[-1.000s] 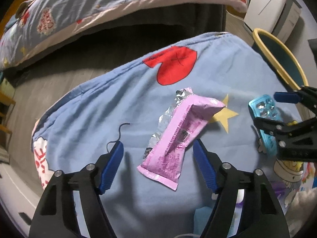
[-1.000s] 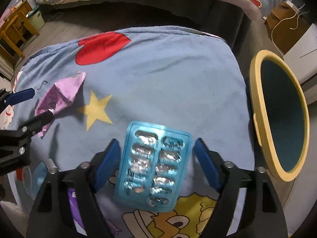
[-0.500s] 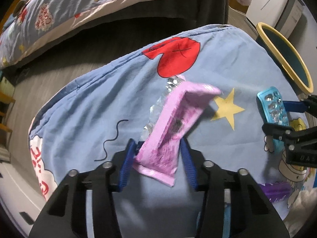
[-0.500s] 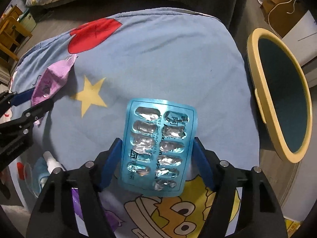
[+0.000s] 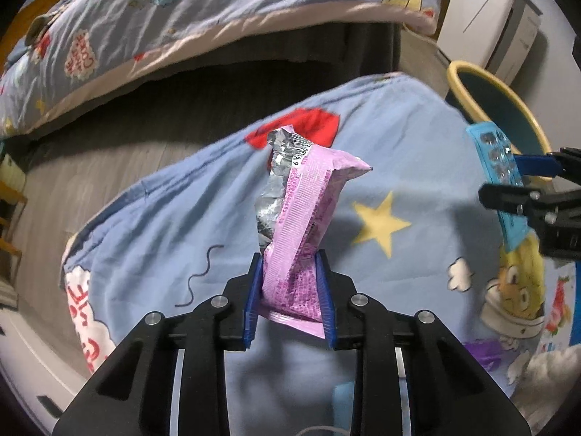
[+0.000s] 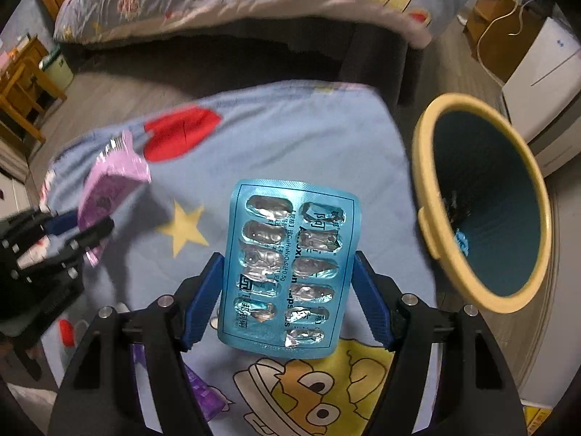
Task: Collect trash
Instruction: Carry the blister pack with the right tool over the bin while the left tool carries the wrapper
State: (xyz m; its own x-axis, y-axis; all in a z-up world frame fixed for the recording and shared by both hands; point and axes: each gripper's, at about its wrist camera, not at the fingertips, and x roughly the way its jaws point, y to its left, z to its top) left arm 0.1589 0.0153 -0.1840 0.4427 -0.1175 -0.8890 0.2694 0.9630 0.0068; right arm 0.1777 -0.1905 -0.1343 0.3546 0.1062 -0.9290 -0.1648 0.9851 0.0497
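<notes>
left gripper (image 5: 289,290): my jaws closing, pinching pink wrapper (image 5: 305,225) lifted off the blue blanket (image 5: 163,218), frame centre | right gripper (image 6: 287,290): my jaws clamp blue blister pack (image 6: 290,265) by its edges, frame centre | yellow-rimmed bin (image 6: 428,189): right of frame, beside blanket

A blue cartoon-print blanket (image 6: 297,145) covers the near surface. Behind it lies a bed (image 5: 218,11). A white appliance (image 6: 541,72), possibly a purifier, stands at right.
</notes>
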